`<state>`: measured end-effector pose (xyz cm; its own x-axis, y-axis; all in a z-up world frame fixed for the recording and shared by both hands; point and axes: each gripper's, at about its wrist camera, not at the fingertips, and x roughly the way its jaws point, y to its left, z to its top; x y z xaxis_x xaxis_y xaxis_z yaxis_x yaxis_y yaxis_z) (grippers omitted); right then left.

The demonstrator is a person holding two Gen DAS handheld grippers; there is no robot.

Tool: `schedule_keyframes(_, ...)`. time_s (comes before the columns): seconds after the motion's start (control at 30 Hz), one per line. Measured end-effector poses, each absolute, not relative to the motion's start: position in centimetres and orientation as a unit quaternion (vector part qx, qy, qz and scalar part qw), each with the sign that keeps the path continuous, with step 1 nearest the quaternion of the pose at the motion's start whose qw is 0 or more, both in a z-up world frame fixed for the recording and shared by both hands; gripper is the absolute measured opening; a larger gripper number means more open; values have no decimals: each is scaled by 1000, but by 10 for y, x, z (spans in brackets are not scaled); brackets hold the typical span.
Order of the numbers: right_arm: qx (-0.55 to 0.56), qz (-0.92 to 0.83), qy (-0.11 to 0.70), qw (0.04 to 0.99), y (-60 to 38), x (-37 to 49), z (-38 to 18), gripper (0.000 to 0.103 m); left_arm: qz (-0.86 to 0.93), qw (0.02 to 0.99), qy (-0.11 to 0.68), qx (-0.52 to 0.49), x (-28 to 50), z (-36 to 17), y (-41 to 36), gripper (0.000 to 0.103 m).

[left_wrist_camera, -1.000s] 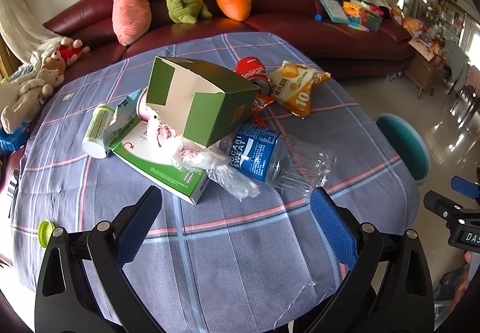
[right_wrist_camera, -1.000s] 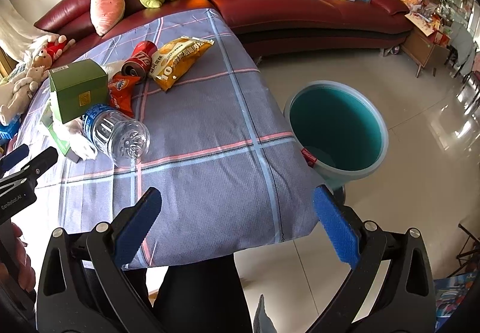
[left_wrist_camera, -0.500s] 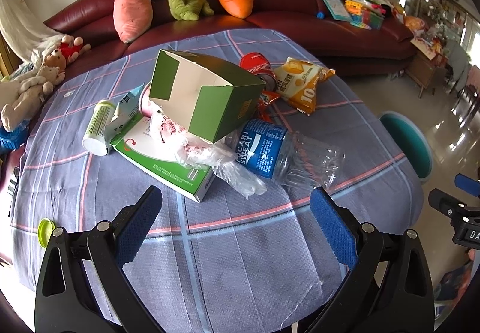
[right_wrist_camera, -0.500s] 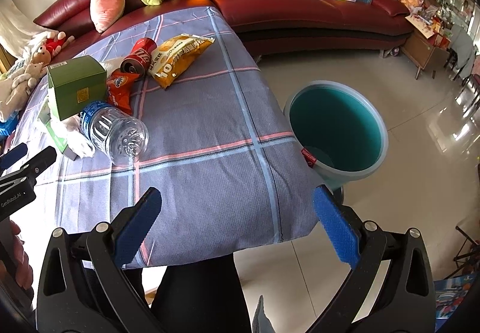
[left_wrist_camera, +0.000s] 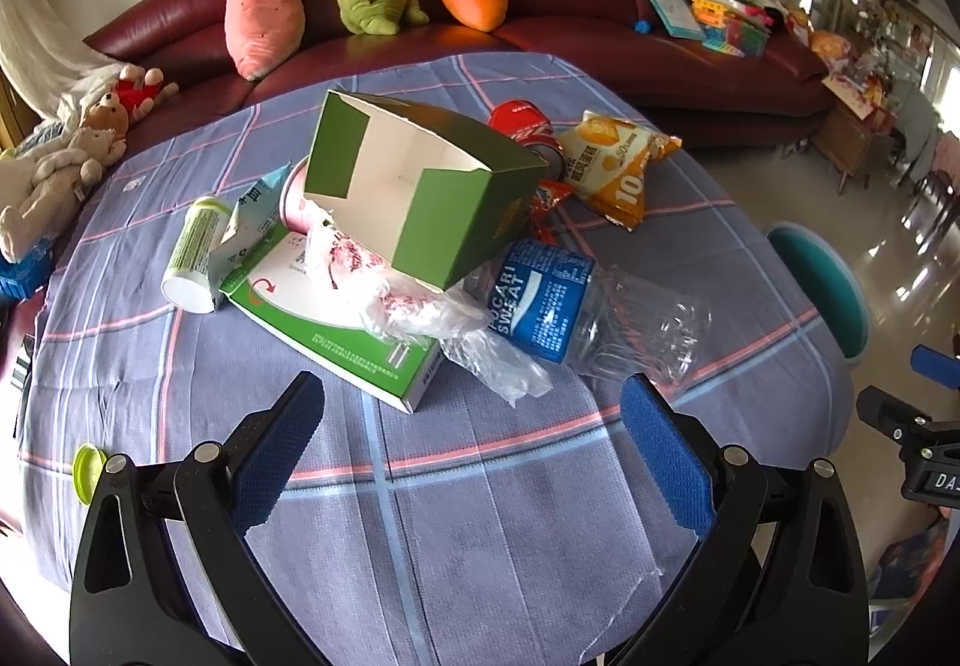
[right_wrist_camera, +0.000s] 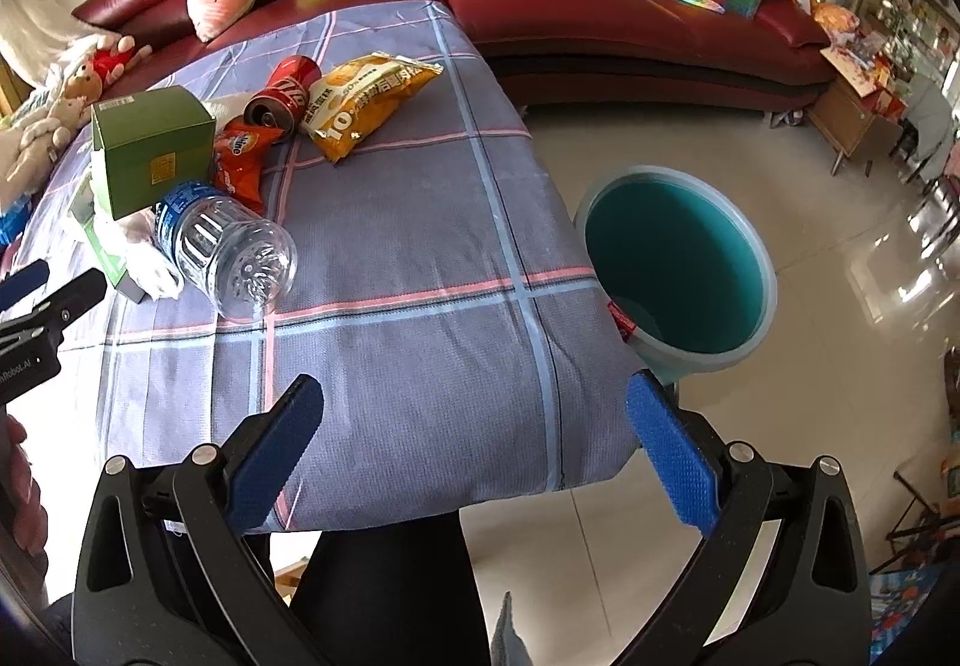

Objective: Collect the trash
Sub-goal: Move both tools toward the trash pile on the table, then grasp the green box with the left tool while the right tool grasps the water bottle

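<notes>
Colours on the counter
Purple plaid cloth [left_wrist_camera: 480,546], green box [left_wrist_camera: 456,210], blue-labelled clear bottle [left_wrist_camera: 576,312], yellow snack bag [left_wrist_camera: 618,168], teal bin [right_wrist_camera: 678,270]

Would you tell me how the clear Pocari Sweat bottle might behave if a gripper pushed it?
The bottle lies on its side, so it would probably roll. It looks empty, likely light. Its thin ribbed wall may dent under the fingers.
</notes>
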<state>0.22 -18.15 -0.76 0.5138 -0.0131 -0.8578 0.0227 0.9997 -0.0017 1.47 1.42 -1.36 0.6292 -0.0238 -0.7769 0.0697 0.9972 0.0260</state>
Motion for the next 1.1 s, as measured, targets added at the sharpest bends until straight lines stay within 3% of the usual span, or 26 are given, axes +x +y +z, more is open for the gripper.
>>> schedule_keyframes(0.57, -63, 124, 524, 840, -104, 58, 2, 97, 2, 895, 446, 15, 42, -29, 76, 99)
schedule_keyframes(0.7, -101, 170, 530, 825, -65, 77, 5, 84, 10, 894, 447, -2, 49, -31, 99, 99)
schedule_keyframes(1.03, -178, 236, 567, 769, -12, 129, -25, 83, 6, 893, 450, -14, 55, -31, 134, 99)
schedule_keyframes(1.1, -174, 245, 569, 765, -9, 135, -30, 78, -10, 894, 448, -18, 56, -28, 132, 99)
